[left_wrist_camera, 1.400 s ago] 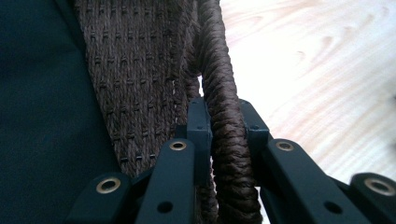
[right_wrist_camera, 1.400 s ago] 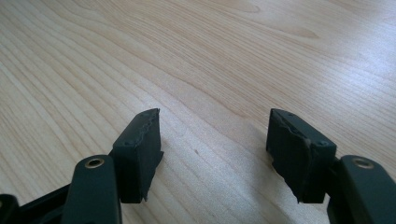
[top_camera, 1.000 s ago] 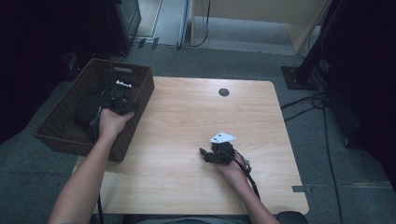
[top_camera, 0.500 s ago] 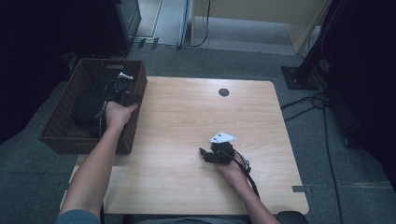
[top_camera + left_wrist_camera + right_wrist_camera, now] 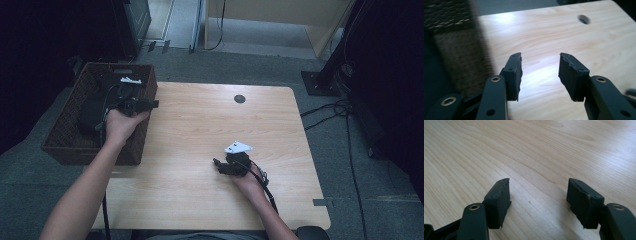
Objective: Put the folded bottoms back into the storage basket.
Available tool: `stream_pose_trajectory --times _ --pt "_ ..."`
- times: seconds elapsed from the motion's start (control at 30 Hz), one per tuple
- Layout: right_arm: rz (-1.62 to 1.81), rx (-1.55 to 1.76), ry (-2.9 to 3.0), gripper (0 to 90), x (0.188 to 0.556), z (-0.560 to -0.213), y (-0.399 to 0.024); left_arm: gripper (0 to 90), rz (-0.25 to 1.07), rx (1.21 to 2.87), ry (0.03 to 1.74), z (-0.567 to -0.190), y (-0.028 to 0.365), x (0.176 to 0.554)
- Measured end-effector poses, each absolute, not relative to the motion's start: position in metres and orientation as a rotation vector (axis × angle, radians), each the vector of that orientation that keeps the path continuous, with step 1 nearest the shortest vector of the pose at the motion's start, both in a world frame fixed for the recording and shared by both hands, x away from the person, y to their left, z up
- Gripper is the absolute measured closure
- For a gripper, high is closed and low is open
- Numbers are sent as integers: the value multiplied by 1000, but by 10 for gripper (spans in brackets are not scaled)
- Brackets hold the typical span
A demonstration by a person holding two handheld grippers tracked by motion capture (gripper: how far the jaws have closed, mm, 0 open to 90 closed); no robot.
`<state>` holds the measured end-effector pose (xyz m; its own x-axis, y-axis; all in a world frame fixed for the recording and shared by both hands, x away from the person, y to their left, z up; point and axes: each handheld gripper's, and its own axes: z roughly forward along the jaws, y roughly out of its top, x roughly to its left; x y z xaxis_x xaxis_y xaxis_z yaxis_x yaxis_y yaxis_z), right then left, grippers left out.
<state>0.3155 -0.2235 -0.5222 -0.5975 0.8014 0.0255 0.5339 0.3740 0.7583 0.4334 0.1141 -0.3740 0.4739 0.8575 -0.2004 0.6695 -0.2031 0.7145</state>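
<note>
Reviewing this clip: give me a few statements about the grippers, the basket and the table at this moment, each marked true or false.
1. The left gripper is by the wicker basket, at the table's left edge. True.
2. The left gripper's fingers hold a dark object. False: nothing is between them; they have just been opening.
3. The right gripper rests over the wooden table. True.
4. The right gripper is clamped shut. False: its fingers stand apart with bare wood between them.
5. The basket stands in the middle of the table. False: it stands at the left edge.
</note>
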Motion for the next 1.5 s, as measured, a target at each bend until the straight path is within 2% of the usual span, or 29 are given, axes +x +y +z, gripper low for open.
stream_pose_trajectory --times 0.27,0.43,0.77,1.0,1.17,1.5 --pt "1070 1168 2295 322 314 -522 -224 498 223 2003 1167 -407 77 412" --pt "1070 1157 2305 294 313 -523 -225 492 223 2046 1107 -414 59 402" --pt "1067 1132 2337 225 311 -523 -230 469 187 2142 1030 -451 38 383" --pt "1064 1127 2342 217 311 -523 -230 451 141 2184 999 -485 27 369" --pt "1065 1124 2342 217 311 -523 -231 437 148 2225 964 -503 20 359" --pt "1064 1129 2343 216 310 -523 -230 387 321 2192 819 -517 20 347"
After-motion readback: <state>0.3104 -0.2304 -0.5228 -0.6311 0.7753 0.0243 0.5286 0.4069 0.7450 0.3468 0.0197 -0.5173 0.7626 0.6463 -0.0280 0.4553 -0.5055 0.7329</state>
